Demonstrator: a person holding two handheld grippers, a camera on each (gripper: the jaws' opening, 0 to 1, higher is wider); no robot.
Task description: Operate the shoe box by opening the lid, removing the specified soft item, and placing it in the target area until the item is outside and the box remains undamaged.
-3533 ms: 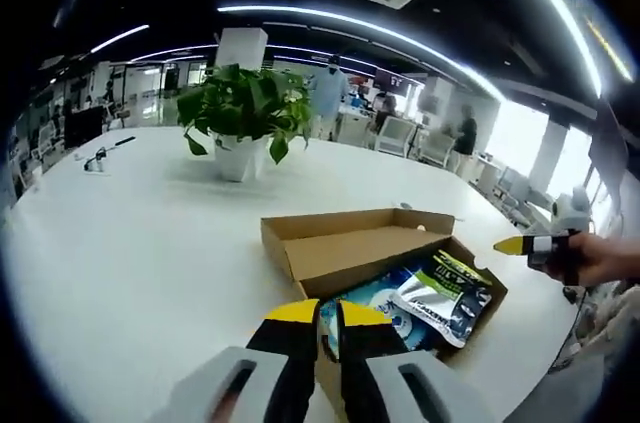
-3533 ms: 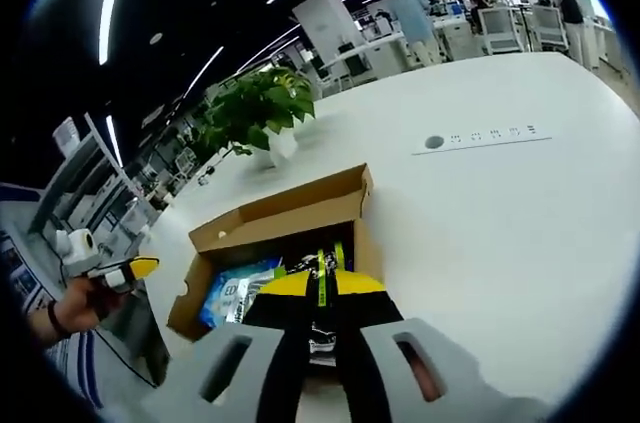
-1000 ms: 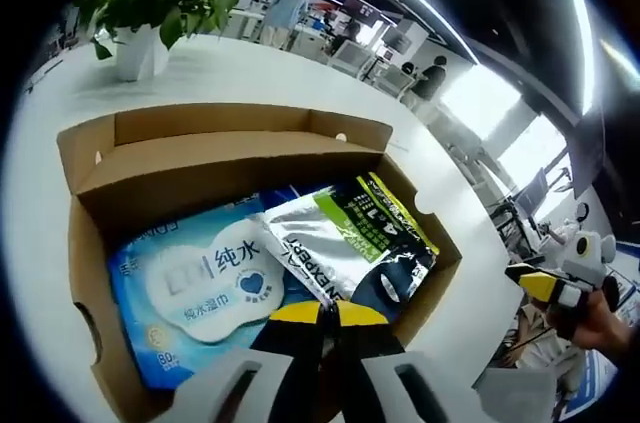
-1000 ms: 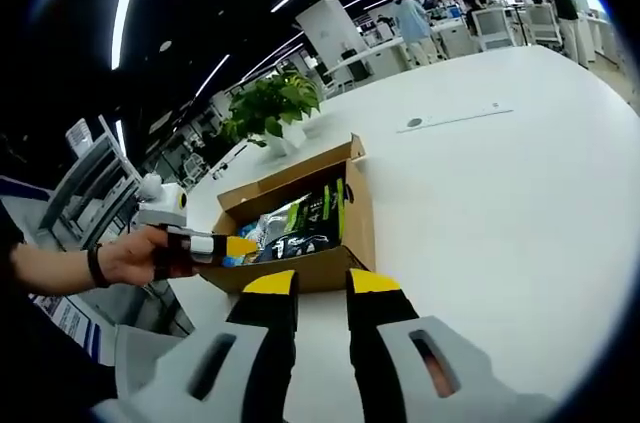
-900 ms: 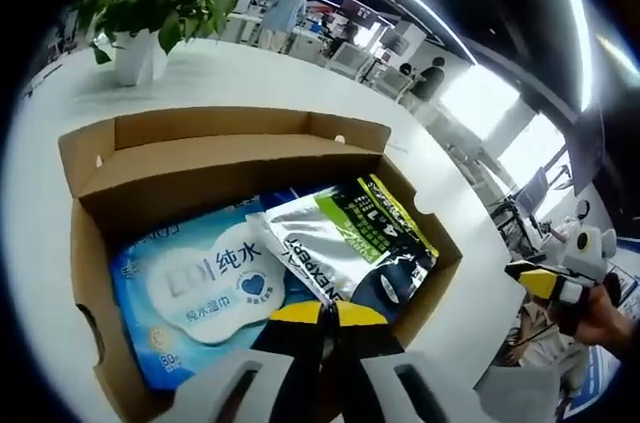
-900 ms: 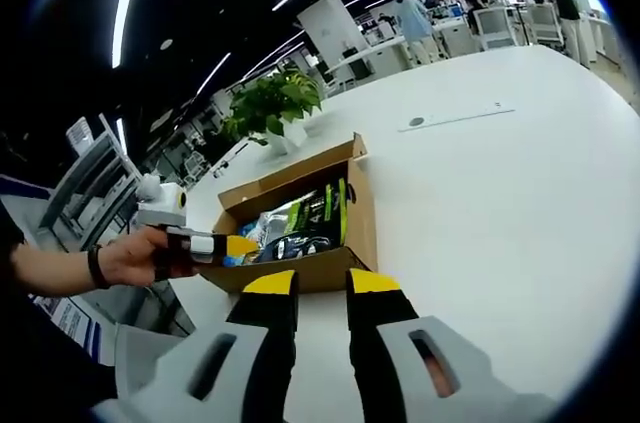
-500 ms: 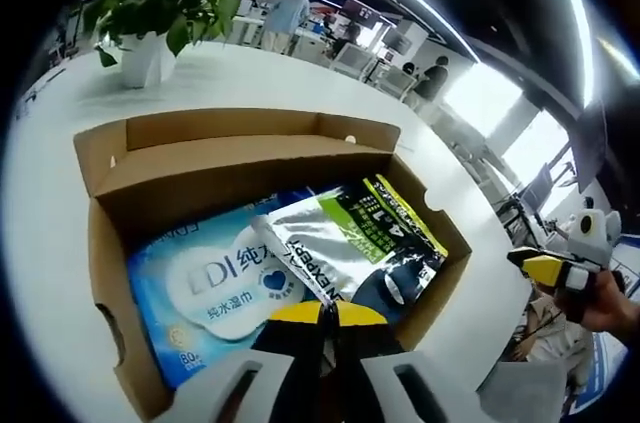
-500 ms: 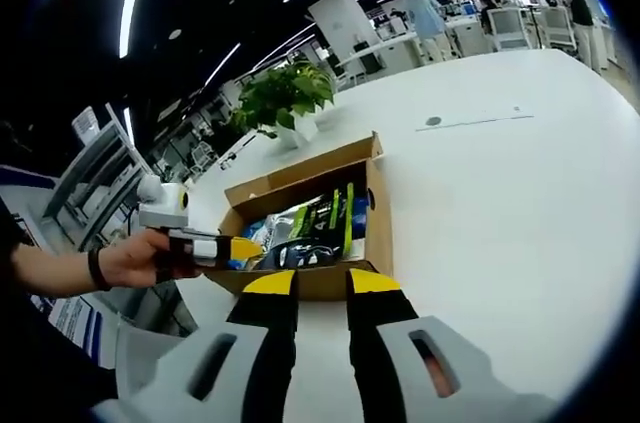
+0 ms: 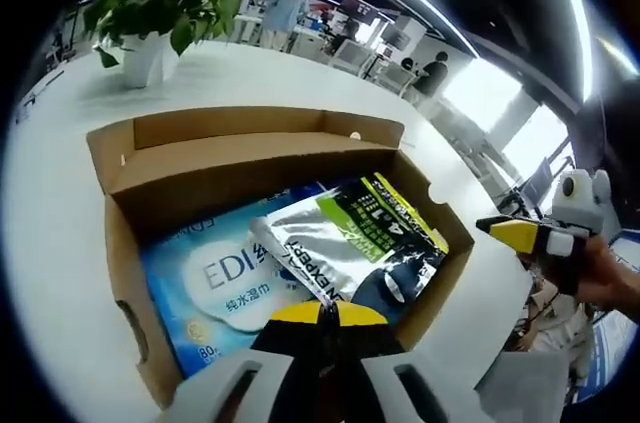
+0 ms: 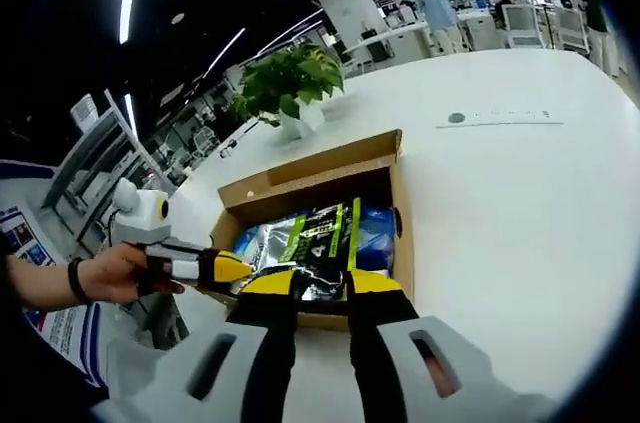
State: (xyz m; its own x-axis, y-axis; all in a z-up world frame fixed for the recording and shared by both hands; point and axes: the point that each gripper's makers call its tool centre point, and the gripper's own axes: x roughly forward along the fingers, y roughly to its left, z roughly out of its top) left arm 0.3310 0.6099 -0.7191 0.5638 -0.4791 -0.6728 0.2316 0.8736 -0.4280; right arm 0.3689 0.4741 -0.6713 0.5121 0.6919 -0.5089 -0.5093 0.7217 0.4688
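The brown cardboard shoe box (image 9: 120,243) (image 10: 400,213) stands open on the white table, lid flap folded back. Inside lie a blue wet-wipes pack (image 9: 215,288) and, on top of it, a silver and green pouch (image 9: 350,243) (image 10: 320,233). My left gripper (image 9: 320,313) is shut, its yellow tips meeting on the pouch's near edge; it enters the right gripper view from the left, held by a hand, left gripper (image 10: 220,268) at the box's near corner. My right gripper (image 10: 321,281) is open over the box's near wall, nothing between its fingers, and shows as right gripper (image 9: 515,233) beside the box.
A potted green plant (image 9: 165,3) (image 10: 290,83) stands on the table beyond the box. A flush socket panel (image 10: 500,118) lies in the tabletop to the right. The table edge runs close behind the box's near wall. People and office chairs are far off.
The right gripper has come forward from the bare table to the box's near wall. The left gripper stays shut at the pouch's edge, and the box has slid slightly sideways in its view.
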